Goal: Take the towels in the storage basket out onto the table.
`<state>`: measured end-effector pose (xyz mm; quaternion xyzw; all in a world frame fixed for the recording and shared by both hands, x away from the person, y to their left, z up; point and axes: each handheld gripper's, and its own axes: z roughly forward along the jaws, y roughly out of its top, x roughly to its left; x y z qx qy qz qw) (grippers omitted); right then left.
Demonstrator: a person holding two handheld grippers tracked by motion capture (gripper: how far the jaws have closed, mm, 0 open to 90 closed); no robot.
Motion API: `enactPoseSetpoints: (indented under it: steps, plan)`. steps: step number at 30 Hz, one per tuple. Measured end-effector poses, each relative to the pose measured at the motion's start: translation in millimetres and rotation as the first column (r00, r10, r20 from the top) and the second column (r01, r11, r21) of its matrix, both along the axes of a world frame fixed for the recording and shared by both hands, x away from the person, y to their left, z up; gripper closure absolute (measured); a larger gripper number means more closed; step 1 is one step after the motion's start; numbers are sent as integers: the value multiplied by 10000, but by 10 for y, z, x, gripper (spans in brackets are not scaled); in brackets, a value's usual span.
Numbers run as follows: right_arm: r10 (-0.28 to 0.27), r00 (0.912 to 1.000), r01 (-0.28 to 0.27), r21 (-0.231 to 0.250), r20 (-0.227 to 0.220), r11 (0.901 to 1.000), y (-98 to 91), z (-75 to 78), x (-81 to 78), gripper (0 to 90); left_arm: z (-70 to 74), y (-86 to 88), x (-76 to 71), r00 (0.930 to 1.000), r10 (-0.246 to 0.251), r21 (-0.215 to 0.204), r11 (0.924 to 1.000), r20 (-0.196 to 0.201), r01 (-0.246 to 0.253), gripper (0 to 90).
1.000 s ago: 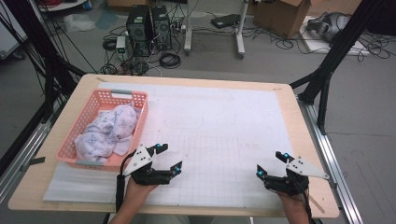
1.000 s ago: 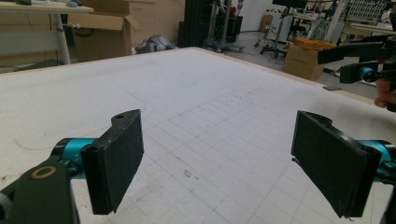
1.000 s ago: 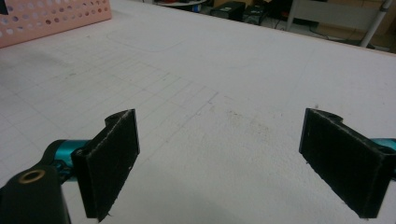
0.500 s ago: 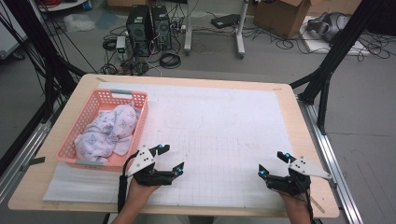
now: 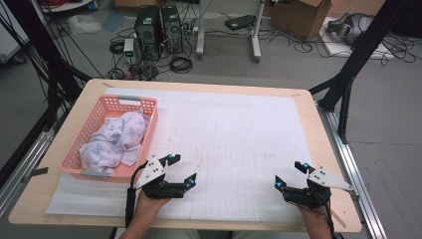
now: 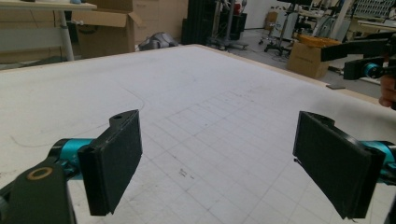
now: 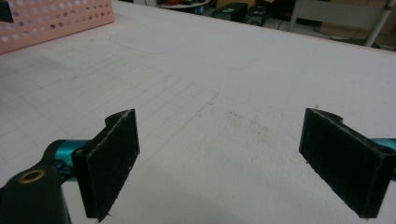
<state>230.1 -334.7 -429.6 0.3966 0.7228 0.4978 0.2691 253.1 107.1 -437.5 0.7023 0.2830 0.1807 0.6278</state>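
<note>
Crumpled white patterned cloth [image 5: 115, 140] lies heaped in a pink perforated basket [image 5: 87, 130]. Nearby, the left gripper [image 5: 180, 171] and right gripper [image 5: 288, 175] hover with jaws spread wide, holding nothing, over the gridded white mat [image 5: 234, 134].

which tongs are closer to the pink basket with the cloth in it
Left. The left tongs hover just off the pink basket at its near right corner, jaws open. The right tongs hang far across the white mat, near the table's right edge, also open. The cloth lies untouched.

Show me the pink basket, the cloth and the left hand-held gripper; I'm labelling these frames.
pink basket [image 5: 85, 124], high view, left wall.
patterned white cloth [image 5: 117, 137], high view, middle of the bundle.
left hand-held gripper [image 5: 182, 170], high view, midway between its fingertips.
</note>
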Motion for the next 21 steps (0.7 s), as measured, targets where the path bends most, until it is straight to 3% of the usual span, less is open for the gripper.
enactPoseSetpoints:
  steps: [7,11,21]
  plan:
    - [179,9998,-179,-23,-50,9998,20,-2,0,109,81,-56,-30,9997,-187,72,9998,125,186,161]
    - [154,9999,-154,-40,7,9999,7,6,1,109,138,-61,-40,9998,-194,-104,9998,108,195,161]
    - [200,9997,-197,-280,109,9994,16,23,-13,109,428,-71,-22,9990,-390,-318,9987,212,397,164]
